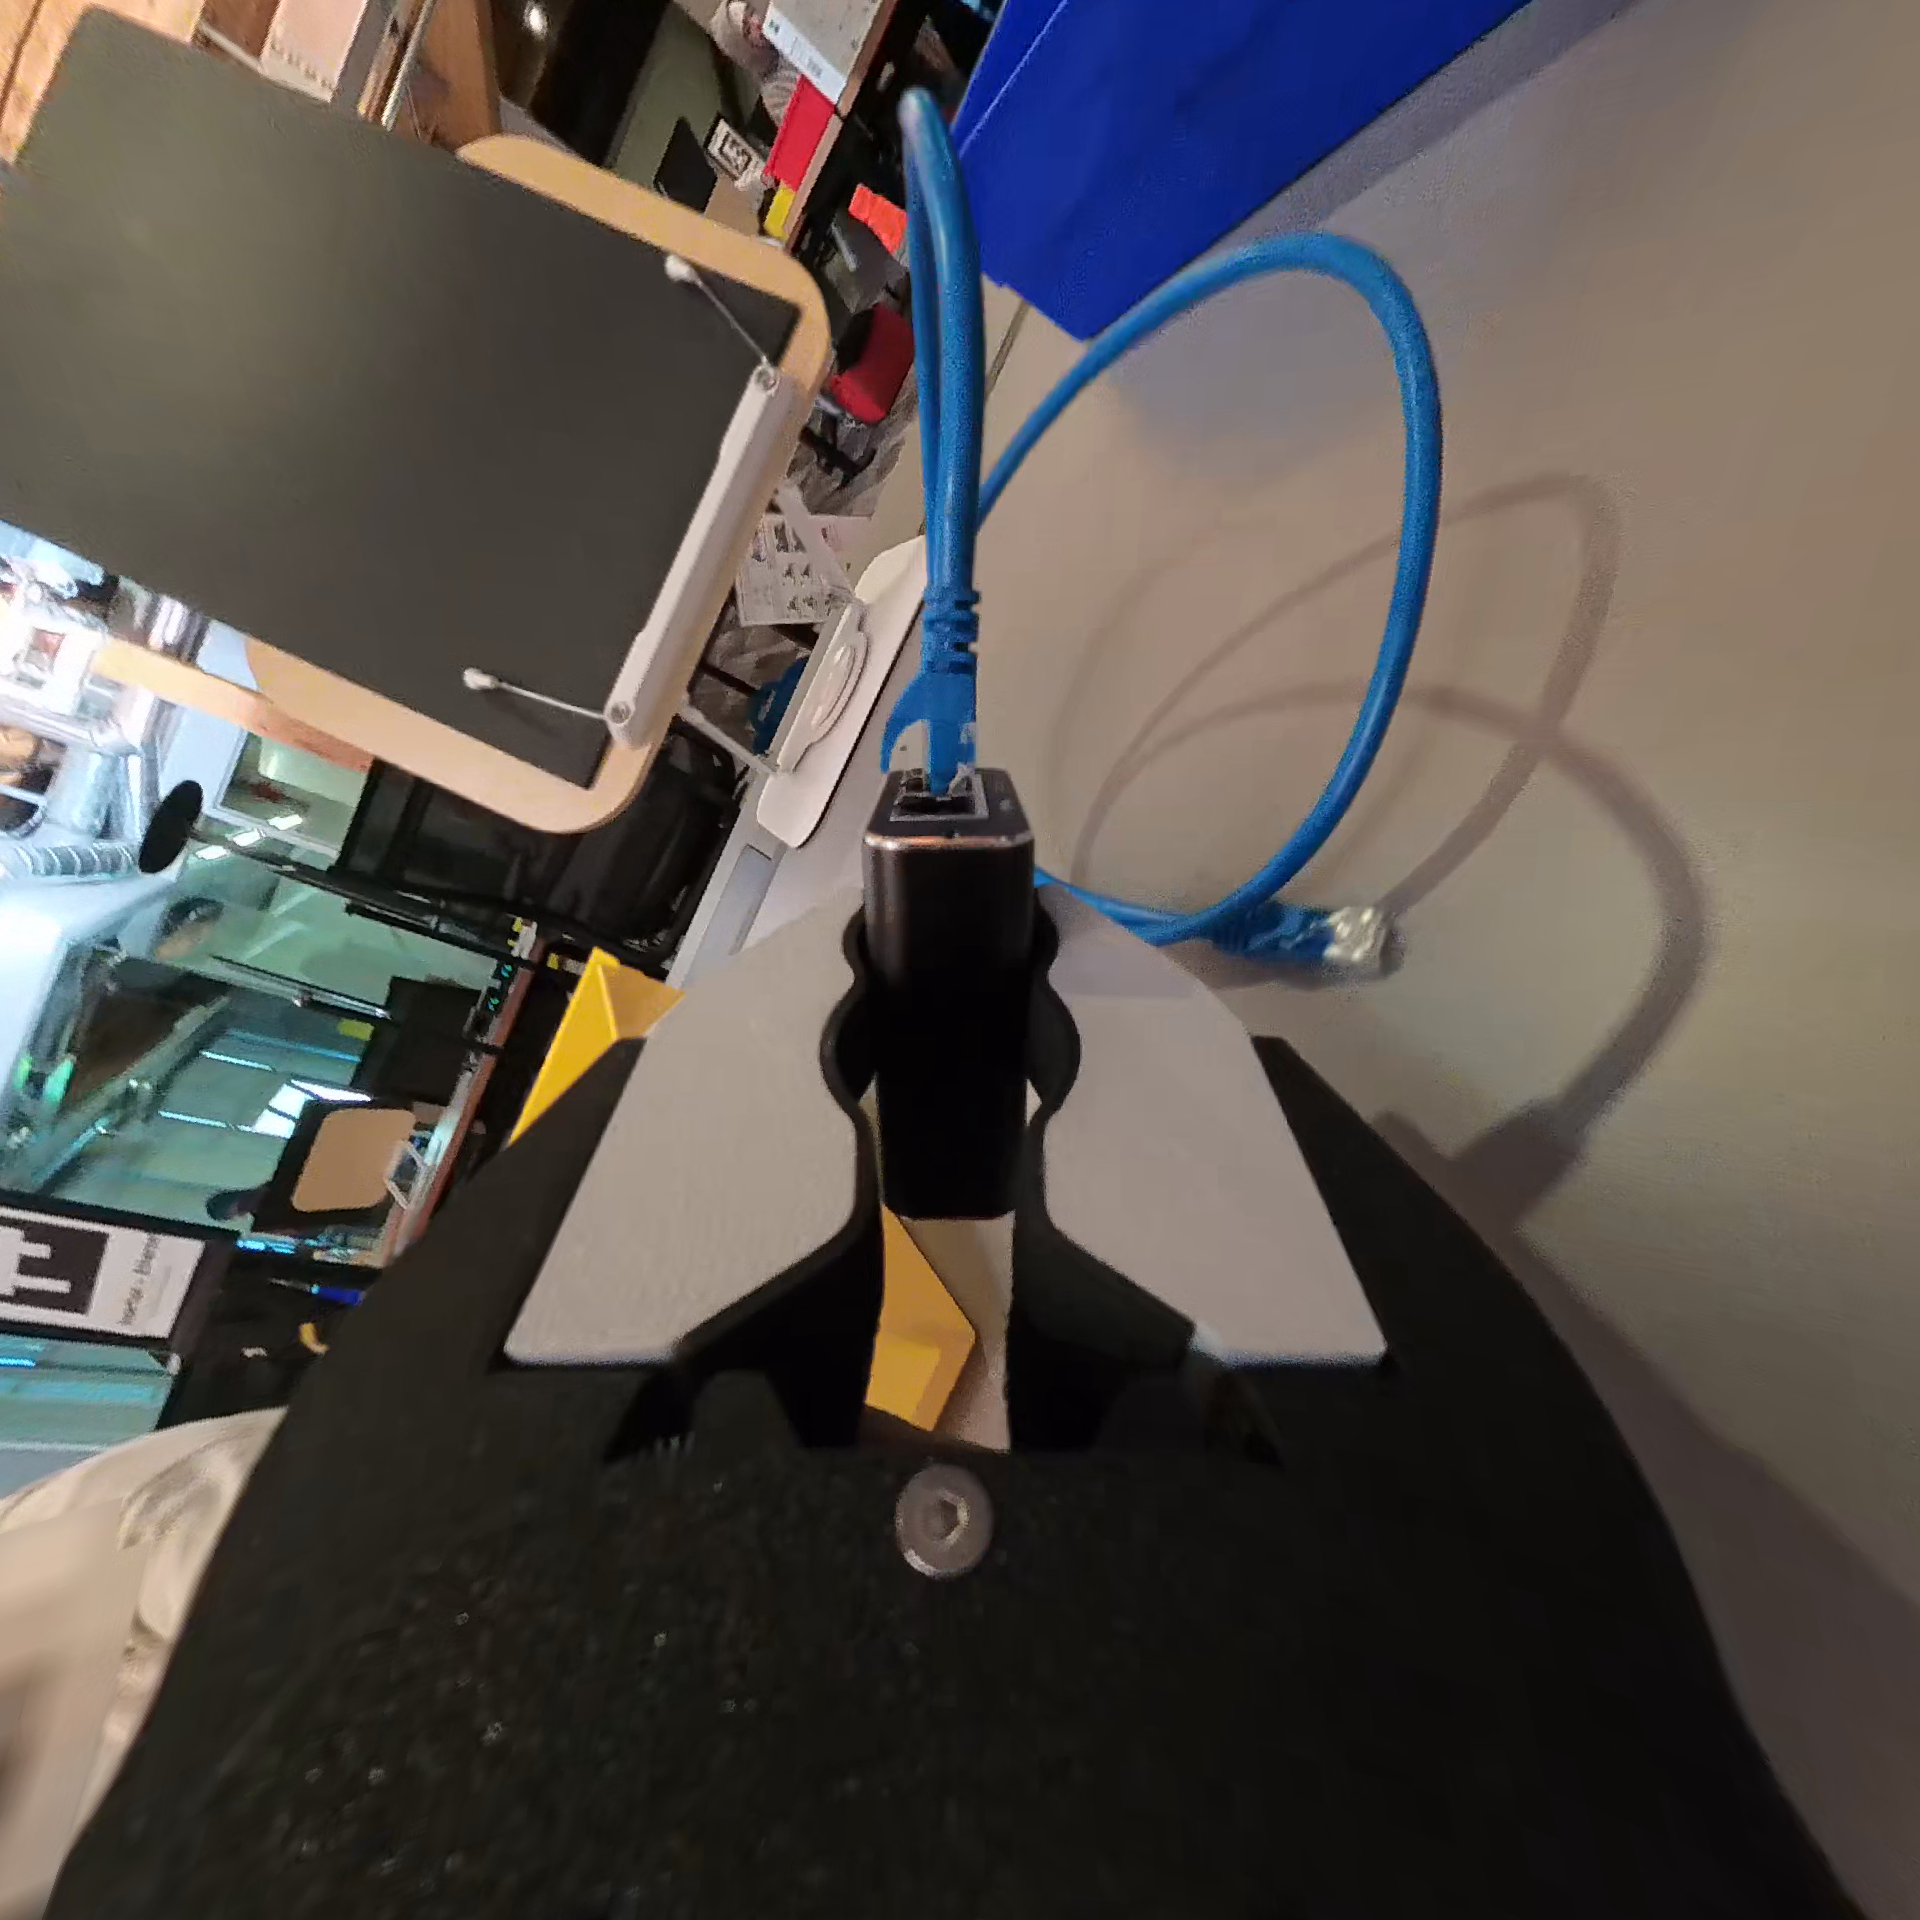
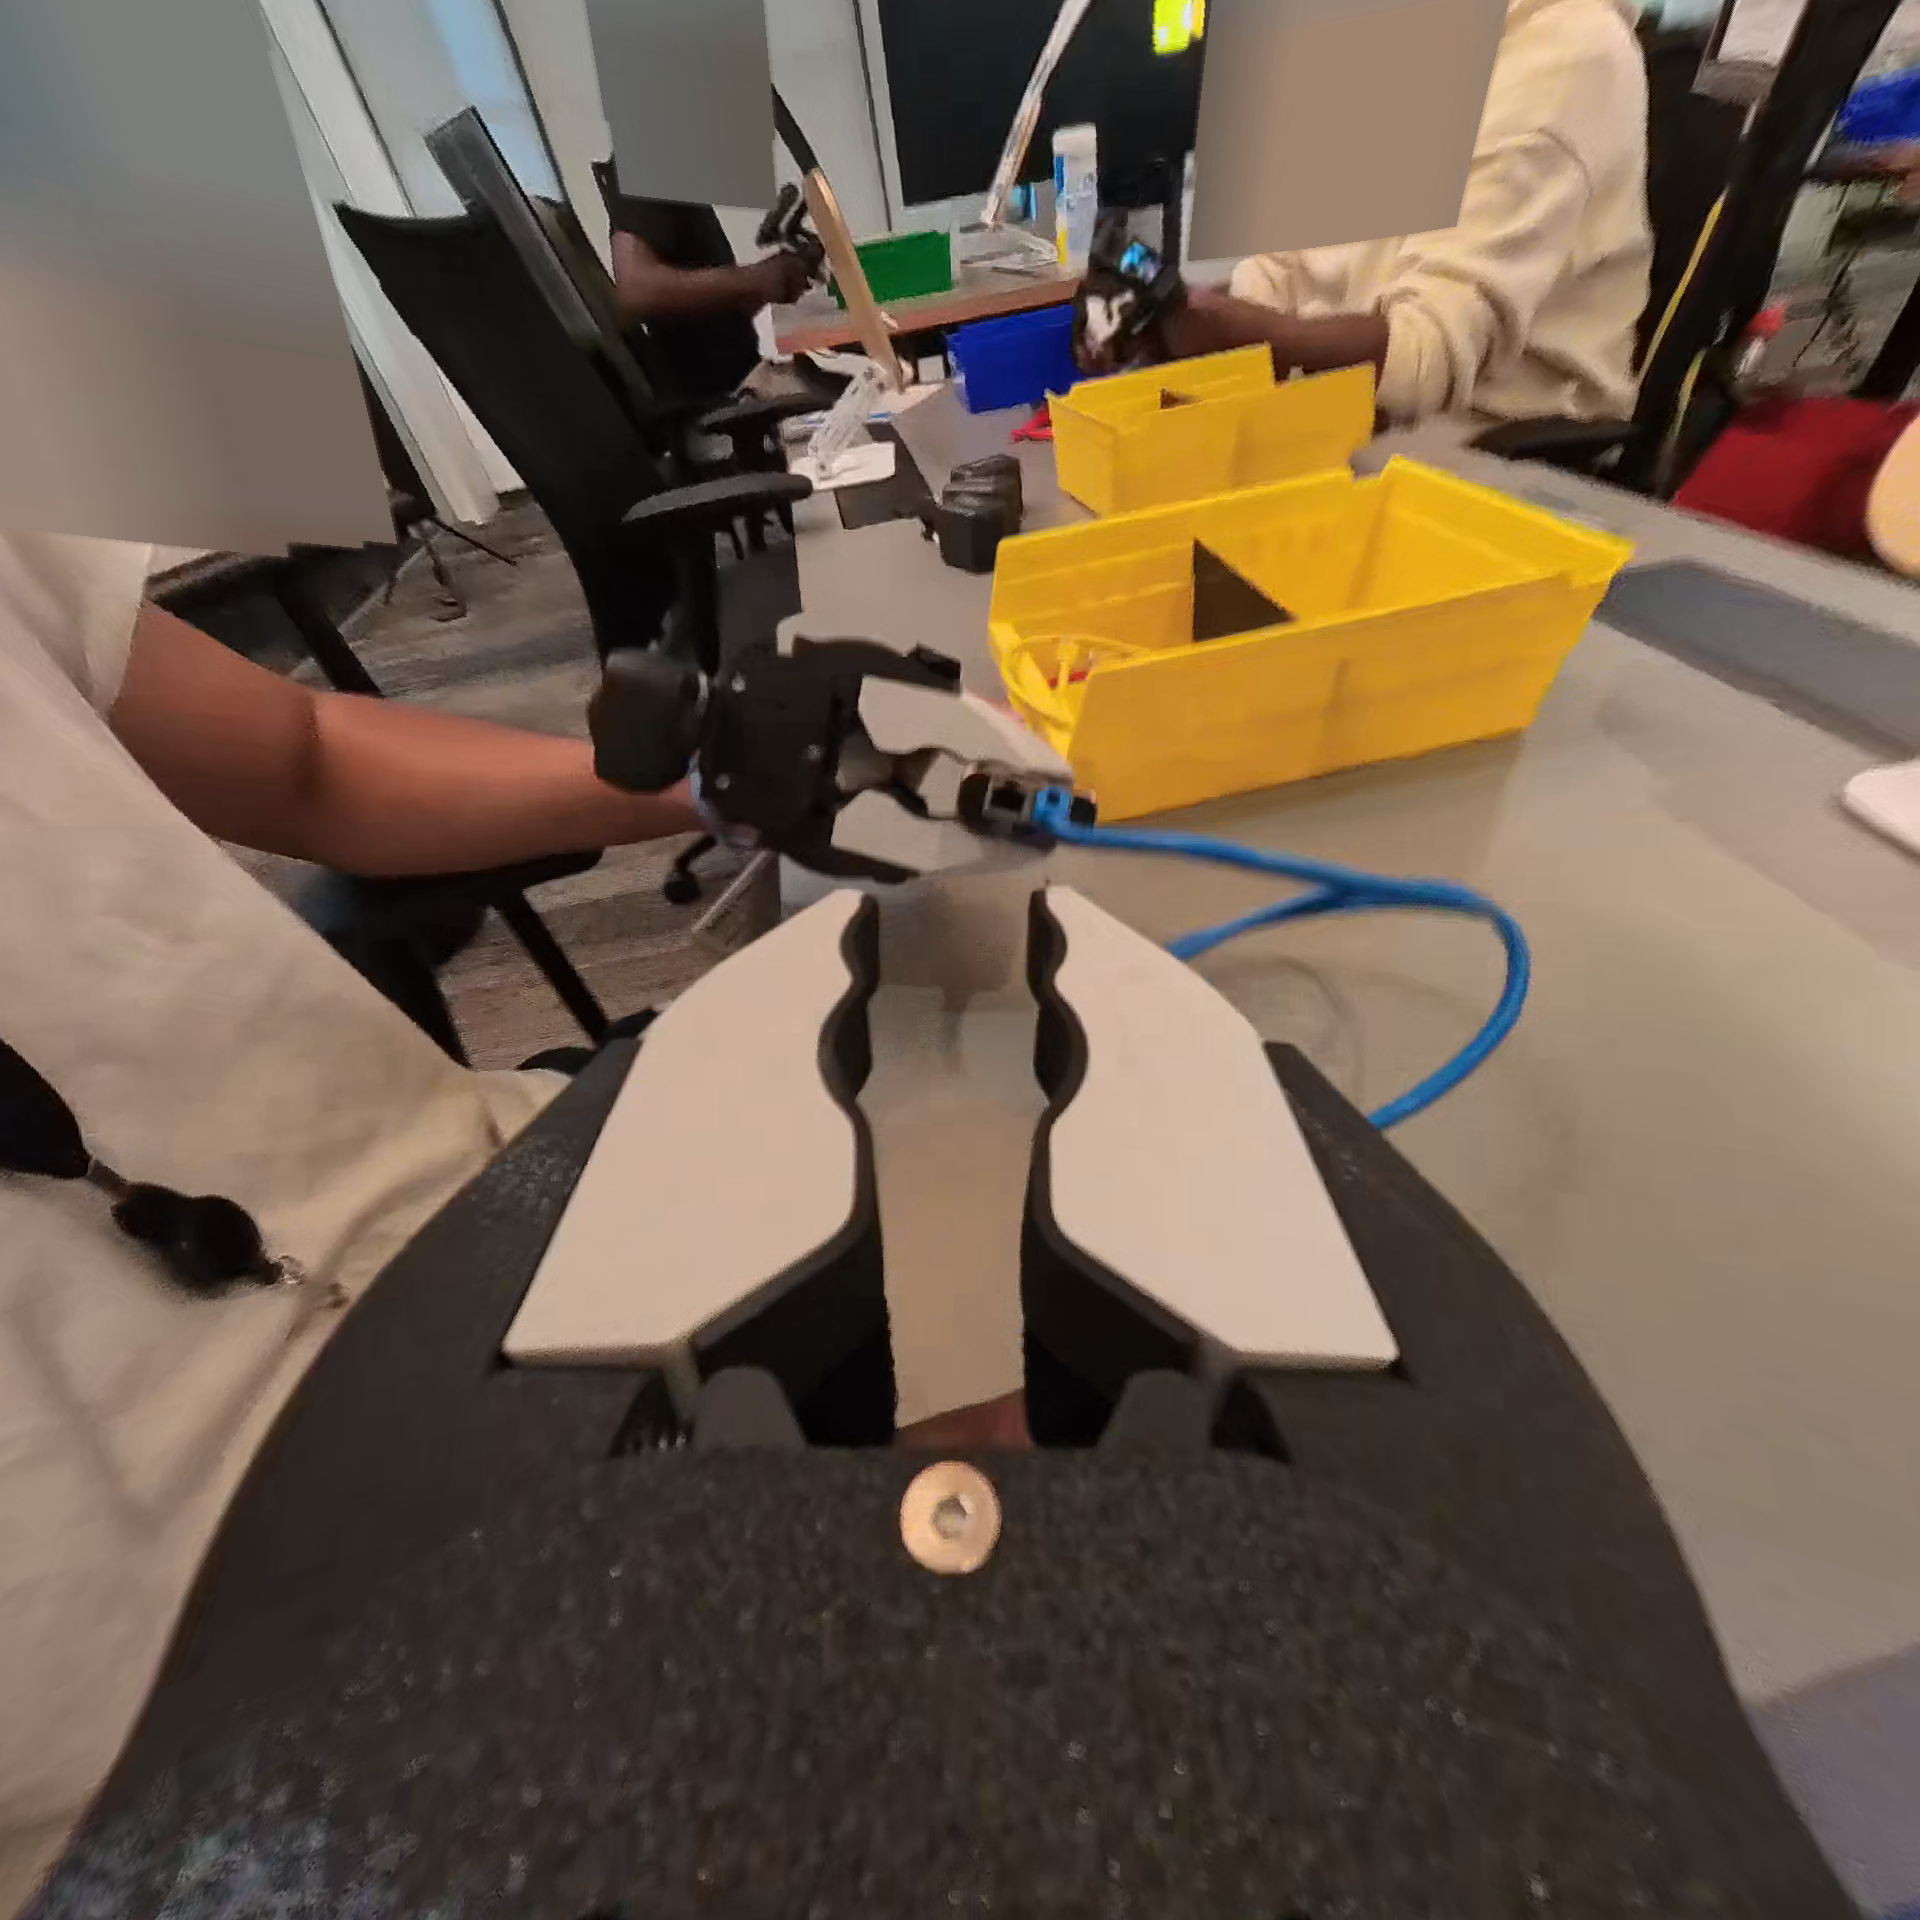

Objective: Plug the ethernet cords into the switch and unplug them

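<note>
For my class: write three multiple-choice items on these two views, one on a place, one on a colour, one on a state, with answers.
1. Where does the cord's free plug lie?
A on the table
B in the yellow bin
C on a chair

2. What colour is the ethernet cord?
A red
B blue
C green

3. How is the right hand-held gripper?
A shut on the cord
B shut on the switch
C open, empty

Answers:
1 A, it rests on the grey table.
2 B, blue throughout.
3 C, a bare gap shows between its fingers; the left hand-held gripper holds the switch.

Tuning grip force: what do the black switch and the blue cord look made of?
Switch: looks like metal or hard plastic, smooth satin-black shell with soft highlights on rounded edges; can't tell which. Cord: flexible matte blue plastic jacket, bends in a loop; free plug looks like clear hard plastic.
</note>
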Demonstrator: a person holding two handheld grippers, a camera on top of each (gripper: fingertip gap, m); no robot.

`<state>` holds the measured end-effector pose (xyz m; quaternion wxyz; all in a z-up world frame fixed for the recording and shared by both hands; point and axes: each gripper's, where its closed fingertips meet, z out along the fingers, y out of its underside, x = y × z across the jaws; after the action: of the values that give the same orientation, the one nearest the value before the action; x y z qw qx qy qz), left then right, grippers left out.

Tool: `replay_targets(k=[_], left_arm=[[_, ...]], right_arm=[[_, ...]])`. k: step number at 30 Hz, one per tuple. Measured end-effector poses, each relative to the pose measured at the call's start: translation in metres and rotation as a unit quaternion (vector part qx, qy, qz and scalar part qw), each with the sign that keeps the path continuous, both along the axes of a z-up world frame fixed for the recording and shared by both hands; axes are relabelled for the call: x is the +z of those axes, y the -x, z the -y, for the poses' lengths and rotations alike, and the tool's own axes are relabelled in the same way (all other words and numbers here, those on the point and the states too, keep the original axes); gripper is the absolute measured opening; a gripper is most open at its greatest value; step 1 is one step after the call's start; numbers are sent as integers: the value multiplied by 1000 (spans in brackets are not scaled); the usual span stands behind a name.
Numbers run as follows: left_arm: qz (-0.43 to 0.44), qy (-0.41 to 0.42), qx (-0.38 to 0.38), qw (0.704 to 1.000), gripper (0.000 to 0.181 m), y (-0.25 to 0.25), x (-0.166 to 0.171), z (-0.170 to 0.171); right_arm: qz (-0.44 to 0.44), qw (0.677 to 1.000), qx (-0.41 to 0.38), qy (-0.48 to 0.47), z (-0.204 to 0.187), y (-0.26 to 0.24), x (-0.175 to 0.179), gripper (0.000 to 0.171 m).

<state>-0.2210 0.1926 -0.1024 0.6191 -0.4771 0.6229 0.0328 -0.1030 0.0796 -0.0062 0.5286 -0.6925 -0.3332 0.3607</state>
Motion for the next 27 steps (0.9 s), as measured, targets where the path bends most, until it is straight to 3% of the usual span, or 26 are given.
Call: replay_targets(k=[6,14,19,24,27], left_arm=[[-7,-9,1,1000,25,-2,-5,-2],[18,33,-33,999,25,-15,-8,12],[-89,-16,37,995,25,-22,-30,-14],[-195,-88,26,977,24,-53,-47,-34],[-252,-31,-1,967,25,-68,-63,-40]], right_arm=[[48,998,1,49,-11,23,-57,27],[103,993,-45,19,-39,44,-107,33],[138,988,-73,12,-41,28,-112,32],[135,986,-80,48,-29,15,-121,32],[139,984,-95,58,-18,8,-129,32]])
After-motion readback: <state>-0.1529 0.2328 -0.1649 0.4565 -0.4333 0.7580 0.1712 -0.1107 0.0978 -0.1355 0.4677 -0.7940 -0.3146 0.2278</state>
